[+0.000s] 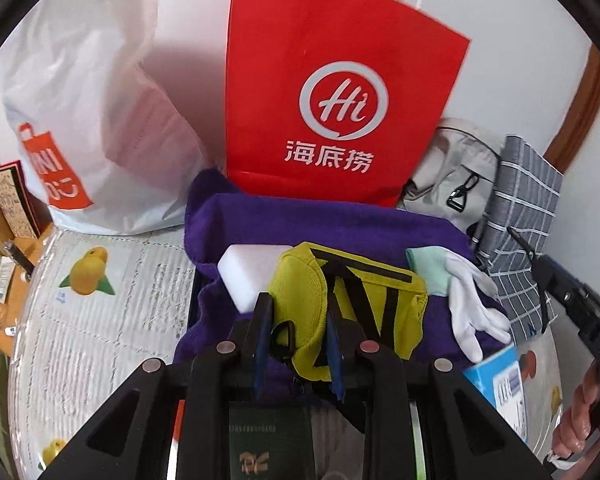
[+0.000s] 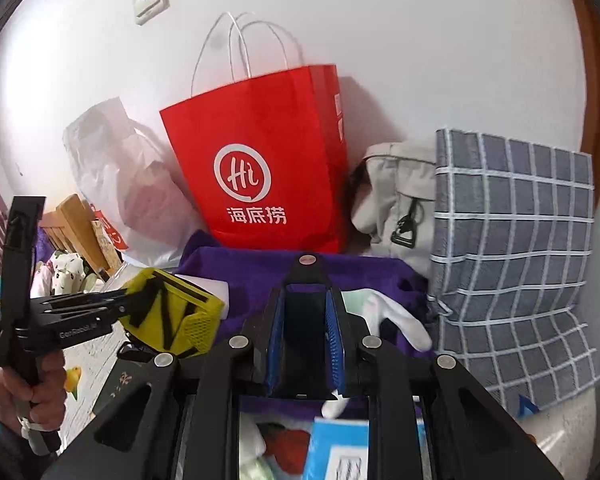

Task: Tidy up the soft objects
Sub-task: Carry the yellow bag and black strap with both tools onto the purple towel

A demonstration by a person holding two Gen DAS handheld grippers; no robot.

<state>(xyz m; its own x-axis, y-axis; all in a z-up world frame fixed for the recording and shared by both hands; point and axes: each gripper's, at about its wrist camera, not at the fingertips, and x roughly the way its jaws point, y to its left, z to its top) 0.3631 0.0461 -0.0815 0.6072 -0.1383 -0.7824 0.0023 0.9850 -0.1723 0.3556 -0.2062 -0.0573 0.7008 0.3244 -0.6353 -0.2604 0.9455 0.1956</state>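
Clenching the left gripper [image 1: 298, 332] on the near edge of a yellow pouch [image 1: 296, 292] with black straps, pads pressed against its fabric, a left hand [image 2: 40, 400] wrapped round the handle in the right wrist view. Holding that pouch raised over the left part of a purple towel [image 1: 340, 220], apart from everything else on it. Keeping the right gripper [image 2: 306, 320] closed too, blue pads tight on the sides of a black block [image 2: 306, 272] of a kind that cannot be told, with the right hand [image 1: 580, 412] showing at the edge of the left wrist view. Lying low beside that hand, a blue and white box [image 1: 500, 380] on a fruit-printed mat [image 1: 100, 320]. Resting on the towel beyond the pouch, a white sponge block [image 1: 240, 276] to the left, and to the right a mint cloth [image 1: 428, 272] touching a white glove [image 1: 468, 312]. Leaning behind the towel, left to right, a white plastic bag [image 1: 92, 100], a red paper bag [image 1: 340, 60] with white cord handles, a pale grey bag [image 1: 456, 160] with a black buckle, and a grey checked fabric bag [image 1: 520, 208]. Backing all of it, a white wall with a light switch [image 2: 151, 0] high up.
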